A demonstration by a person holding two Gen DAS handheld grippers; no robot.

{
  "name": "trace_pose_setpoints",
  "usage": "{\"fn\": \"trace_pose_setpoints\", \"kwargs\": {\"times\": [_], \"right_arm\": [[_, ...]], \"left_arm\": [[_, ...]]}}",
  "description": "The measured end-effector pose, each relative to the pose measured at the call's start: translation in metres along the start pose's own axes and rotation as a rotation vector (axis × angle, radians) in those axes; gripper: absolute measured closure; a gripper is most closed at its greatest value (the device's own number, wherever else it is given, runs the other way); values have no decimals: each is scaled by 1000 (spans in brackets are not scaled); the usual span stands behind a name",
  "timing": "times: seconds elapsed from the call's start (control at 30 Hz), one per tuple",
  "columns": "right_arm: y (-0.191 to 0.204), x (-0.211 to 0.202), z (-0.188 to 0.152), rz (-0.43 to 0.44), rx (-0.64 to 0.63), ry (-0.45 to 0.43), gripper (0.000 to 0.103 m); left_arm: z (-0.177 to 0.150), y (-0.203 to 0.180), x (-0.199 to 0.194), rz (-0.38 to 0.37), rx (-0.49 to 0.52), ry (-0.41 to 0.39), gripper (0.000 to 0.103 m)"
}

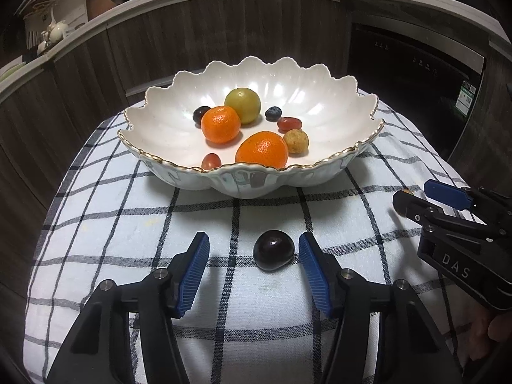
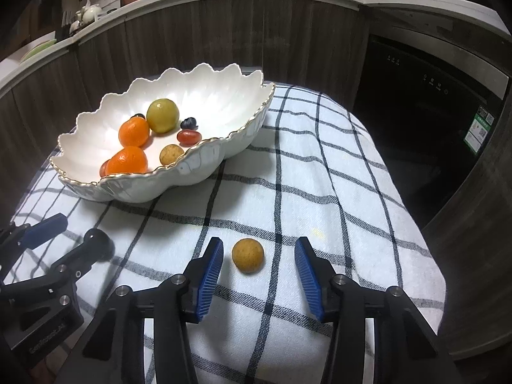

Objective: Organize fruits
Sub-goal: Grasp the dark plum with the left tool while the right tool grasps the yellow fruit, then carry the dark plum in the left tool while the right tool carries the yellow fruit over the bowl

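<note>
Your left hand-held gripper (image 1: 254,267) is open, its blue ribbed pads either side of a dark, glossy round grape (image 1: 273,250) without touching it. Your right hand-held gripper (image 2: 258,270) is open around a tan round fruit (image 2: 248,255). At 12 o'clock, the white scalloped gold-rimmed bowl (image 1: 320,102) holds more fruit on the checked cloth (image 1: 105,224).

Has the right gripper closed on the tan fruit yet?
No: the tan fruit lies on the cloth between the right gripper's pads, with gaps on both sides.

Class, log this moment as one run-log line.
left gripper: open around dark grape | right gripper: open around tan fruit | bowl: fruit inside
</note>
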State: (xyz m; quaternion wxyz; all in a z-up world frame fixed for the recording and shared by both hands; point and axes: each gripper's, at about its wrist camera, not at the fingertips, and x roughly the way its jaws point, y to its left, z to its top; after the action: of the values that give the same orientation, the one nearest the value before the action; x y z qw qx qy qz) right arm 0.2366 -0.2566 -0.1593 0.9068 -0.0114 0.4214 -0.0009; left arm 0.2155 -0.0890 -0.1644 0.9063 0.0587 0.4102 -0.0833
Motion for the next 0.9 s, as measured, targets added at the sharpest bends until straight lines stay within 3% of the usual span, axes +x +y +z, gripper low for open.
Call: {"fn": "trace_pose_setpoints", "kwargs": {"times": [0.13, 0.57, 0.73, 0.9], "right_arm": [[1, 2, -1, 3, 0, 6, 57], [2, 13, -2, 21, 1, 42, 71], [3, 13, -3, 36, -6, 42, 80], [2, 13, -3, 41, 0, 40, 80]], "left_arm": [[0, -3, 5, -9, 14, 22, 56], [-2, -8, 12, -40, 22, 46, 73], [-2, -9, 11, -42, 26, 44, 75], [-1, -9, 9, -44, 23, 43, 76]]}}
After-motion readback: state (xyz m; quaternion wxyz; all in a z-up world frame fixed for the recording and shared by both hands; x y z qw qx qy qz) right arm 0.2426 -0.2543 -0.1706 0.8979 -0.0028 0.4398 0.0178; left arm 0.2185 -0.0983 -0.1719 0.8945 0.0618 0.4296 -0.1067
